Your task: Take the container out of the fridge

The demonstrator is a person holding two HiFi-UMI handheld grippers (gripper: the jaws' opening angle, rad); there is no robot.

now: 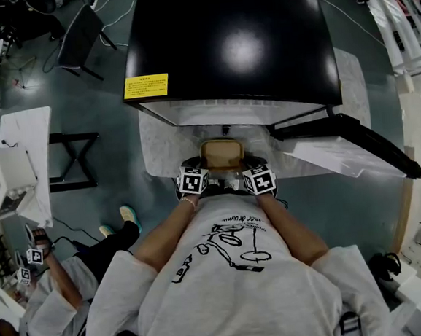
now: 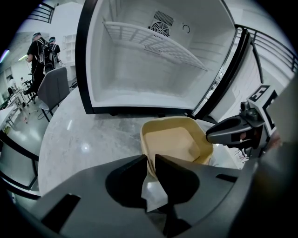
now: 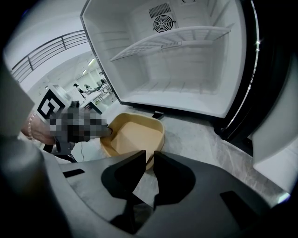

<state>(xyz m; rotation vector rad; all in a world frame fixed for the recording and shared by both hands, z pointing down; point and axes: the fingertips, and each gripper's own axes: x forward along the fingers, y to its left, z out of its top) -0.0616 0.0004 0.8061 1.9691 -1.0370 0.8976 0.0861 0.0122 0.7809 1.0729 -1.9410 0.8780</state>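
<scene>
Grey printed shirt (image 1: 230,271) — foreground, both forearms reaching forward.
Left gripper (image 1: 200,164) (image 2: 150,160) — jaws clenched on the near-left rim of the tan container (image 1: 222,154) (image 2: 172,139).
Right gripper (image 1: 244,165) (image 3: 149,160) — jaws clenched on the near-right corner of the same rim.
Container (image 3: 135,132): outside the fridge (image 1: 233,44), over the pale marbled tabletop (image 1: 157,143), just before the cabinet's lower front edge.
Fridge door (image 1: 341,148): swung wide at the right, its inner edge near the right gripper.
Wire shelf (image 2: 153,44): spans the interior.
Bare tabletop (image 2: 79,135) lies left of the container, with dark floor (image 1: 107,114) past its edge.
</scene>
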